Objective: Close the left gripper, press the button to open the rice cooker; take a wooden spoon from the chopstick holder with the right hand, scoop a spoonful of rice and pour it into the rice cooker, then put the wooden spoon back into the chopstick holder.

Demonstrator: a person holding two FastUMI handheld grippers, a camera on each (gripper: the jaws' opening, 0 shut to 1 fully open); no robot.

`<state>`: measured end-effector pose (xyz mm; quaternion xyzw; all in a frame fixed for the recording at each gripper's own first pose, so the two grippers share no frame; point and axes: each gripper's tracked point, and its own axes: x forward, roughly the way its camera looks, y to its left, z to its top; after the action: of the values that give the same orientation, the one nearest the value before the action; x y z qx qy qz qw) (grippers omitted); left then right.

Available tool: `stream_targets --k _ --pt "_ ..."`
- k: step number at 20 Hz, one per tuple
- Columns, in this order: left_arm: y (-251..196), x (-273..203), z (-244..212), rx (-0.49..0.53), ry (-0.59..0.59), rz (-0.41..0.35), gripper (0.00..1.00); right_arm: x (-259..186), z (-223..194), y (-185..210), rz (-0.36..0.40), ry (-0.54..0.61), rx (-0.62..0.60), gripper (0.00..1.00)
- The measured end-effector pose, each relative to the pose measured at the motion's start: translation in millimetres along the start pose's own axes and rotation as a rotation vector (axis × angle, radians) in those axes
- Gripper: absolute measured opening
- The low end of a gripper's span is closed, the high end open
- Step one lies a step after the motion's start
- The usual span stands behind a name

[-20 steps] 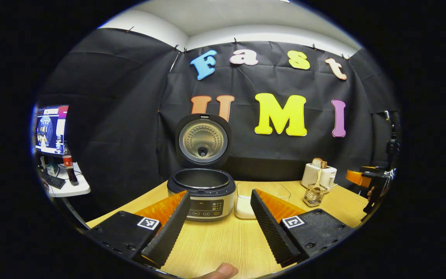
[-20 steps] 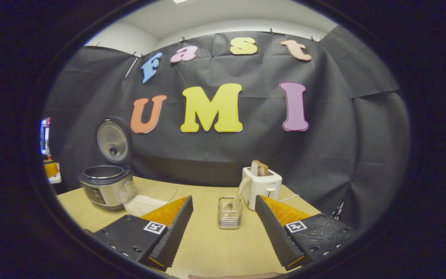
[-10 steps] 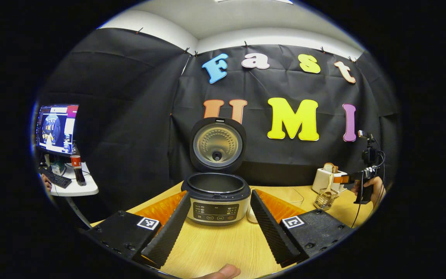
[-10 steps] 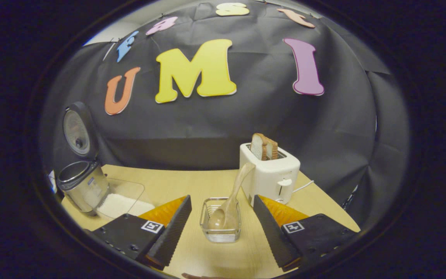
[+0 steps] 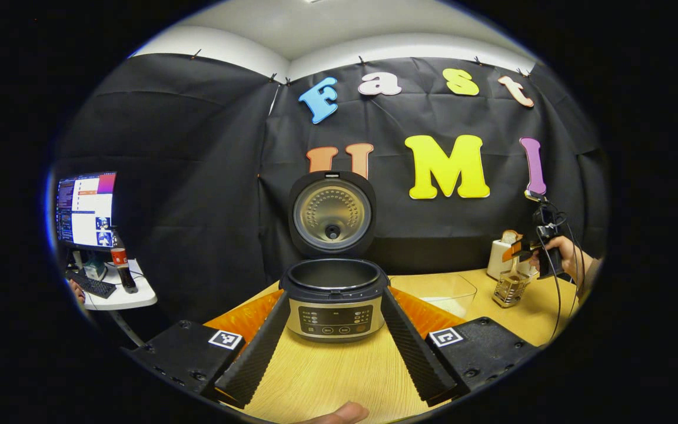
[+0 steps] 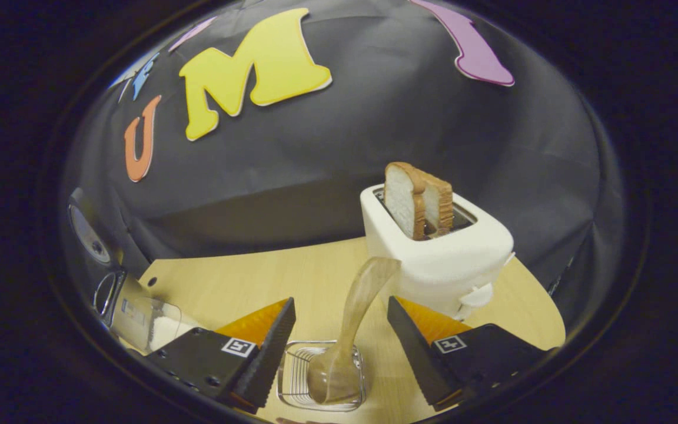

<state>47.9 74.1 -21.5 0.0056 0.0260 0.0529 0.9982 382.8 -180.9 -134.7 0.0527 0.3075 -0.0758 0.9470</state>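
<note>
The right gripper (image 6: 342, 347) is spread wide, its two fingers standing apart on either side of the wooden spoon (image 6: 351, 330) without touching it. The spoon's bowl sits down inside the chopstick holder (image 6: 292, 386), a small wire basket directly below and between the fingers, and its handle leans up and to the right toward the toaster (image 6: 439, 259). That white toaster stands just behind the holder near the desk's far right corner, with two slices of bread (image 6: 415, 197) poking out of its slots; it crowds the space behind the handle. At the left edge of the right gripper view the rice cooker (image 6: 106, 291) appears, with a clear container of rice (image 6: 159, 327) just beside it, partly hidden behind the gripper's left finger.

The left gripper (image 5: 333, 347) is also spread, its fingers framing the rice cooker (image 5: 334, 300) from both sides with bare desk (image 5: 327, 377) between them; they seem clear of the cooker's body, though the wide lens makes that hard to judge. The cooker's lid (image 5: 332, 213) stands upright and open, and the pot looks dark inside. A fingertip (image 5: 345, 413) shows at the bottom of this view. Behind the left gripper's right finger lies the clear container (image 5: 442, 288), and farther along the desk's right side stand the holder (image 5: 509, 288) and toaster (image 5: 501, 259), with a hand (image 5: 559, 253) holding the other gripper above them. Off the desk's left edge a small side table (image 5: 124, 294) carries a monitor (image 5: 86, 209), a keyboard (image 5: 89, 284) and a bottle (image 5: 122, 265).
</note>
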Motion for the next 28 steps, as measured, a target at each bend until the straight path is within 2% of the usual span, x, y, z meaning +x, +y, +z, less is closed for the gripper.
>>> stream_targets --k 1,2,3,4,5,8,11,13,15,16,19,22,23,24,28 --pt "-1.3 0.6 -1.4 -0.001 0.006 -0.004 0.99 8.7 0.3 0.0 0.009 0.007 -0.001 0.94" --pt "-2.3 1.4 -3.2 -0.005 0.013 -0.012 0.99 16.4 -2.5 0.6 0.023 0.026 0.008 0.85" --pt "-2.5 1.0 -3.5 -0.013 0.016 -0.016 0.99 22.5 -6.5 -1.3 0.025 0.04 0.016 0.74" --pt "-0.9 1.3 -3.7 -0.02 0.019 -0.015 0.99 29.1 -10.8 -4.9 0.019 0.056 0.016 0.55" --pt "0.9 1.8 -3.9 -0.022 0.021 -0.012 0.99 30.4 -15.2 -5.5 0.028 0.063 0.016 0.51" --pt "4.6 0.2 -3.0 -0.014 0.021 -0.004 0.99 22.3 -17.2 -0.3 0.078 0.072 0.028 0.18" --pt "5.4 -2.6 -0.9 -0.002 0.016 -0.004 0.99 -0.4 -12.5 -3.4 0.073 0.048 -0.015 0.14" --pt "5.1 -5.3 0.2 0.009 0.016 -0.002 0.99 -16.8 -6.1 1.8 0.087 0.018 -0.009 0.17" --pt "2.5 -8.7 4.4 0.008 0.01 -0.011 0.99 -31.8 -7.7 3.2 0.072 0.026 0.009 0.09" --pt "0.8 -10.0 5.5 0.001 0.01 -0.018 0.99 -36.3 -11.3 2.7 0.054 0.026 0.005 0.01" --pt "2.8 -14.6 10.0 -0.023 0.007 -0.033 0.99 -55.8 -10.2 13.0 0.023 -0.021 -0.075 0.0" --pt "11.8 -17.3 11.2 -0.048 0.017 -0.034 0.99 -82.0 3.1 27.9 -0.01 -0.083 -0.105 0.01" --pt "14.2 -17.5 11.5 -0.055 0.021 -0.035 0.94 -91.2 9.8 34.8 -0.012 -0.104 -0.112 0.01" --pt "15.9 -17.3 11.5 -0.058 0.026 -0.035 0.99 -98.9 15.1 42.8 -0.011 -0.125 -0.13 0.01" --pt "23.2 -20.8 14.0 -0.028 0.022 -0.037 0.99 -128.9 34.6 75.7 -0.037 -0.187 -0.215 0.0"
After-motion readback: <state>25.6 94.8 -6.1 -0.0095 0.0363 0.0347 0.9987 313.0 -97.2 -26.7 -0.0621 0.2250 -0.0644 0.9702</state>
